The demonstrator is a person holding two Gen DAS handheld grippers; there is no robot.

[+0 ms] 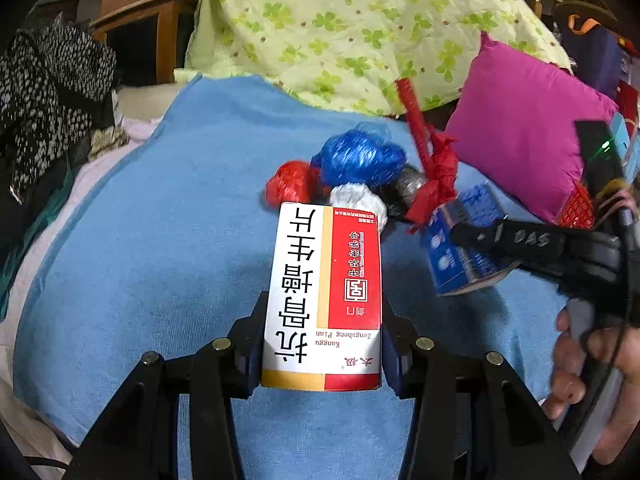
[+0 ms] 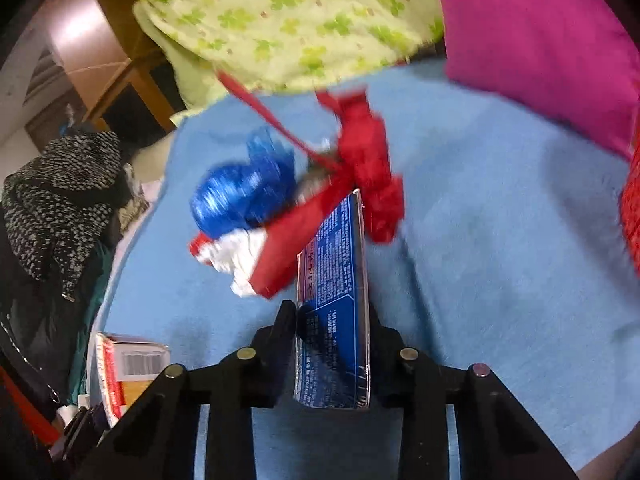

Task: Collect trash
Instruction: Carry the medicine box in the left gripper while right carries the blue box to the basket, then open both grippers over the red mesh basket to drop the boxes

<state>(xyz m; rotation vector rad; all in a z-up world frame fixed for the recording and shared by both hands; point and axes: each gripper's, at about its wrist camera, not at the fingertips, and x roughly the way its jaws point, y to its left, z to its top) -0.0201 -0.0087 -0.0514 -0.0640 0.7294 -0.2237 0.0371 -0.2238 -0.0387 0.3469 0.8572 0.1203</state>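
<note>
Your left gripper pinches the light white-and-red carton by its sides; your right gripper pinches the thin blue box. Both crush easily, so squeeze gently.

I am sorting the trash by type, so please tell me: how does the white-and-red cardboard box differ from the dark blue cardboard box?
The white-and-red cardboard box carries large black characters; the dark blue cardboard box carries small white print. The white-and-red box is wider; the blue one is slimmer. The left claw grips the first, the right claw the second. Both are held above the blue towel.
</note>
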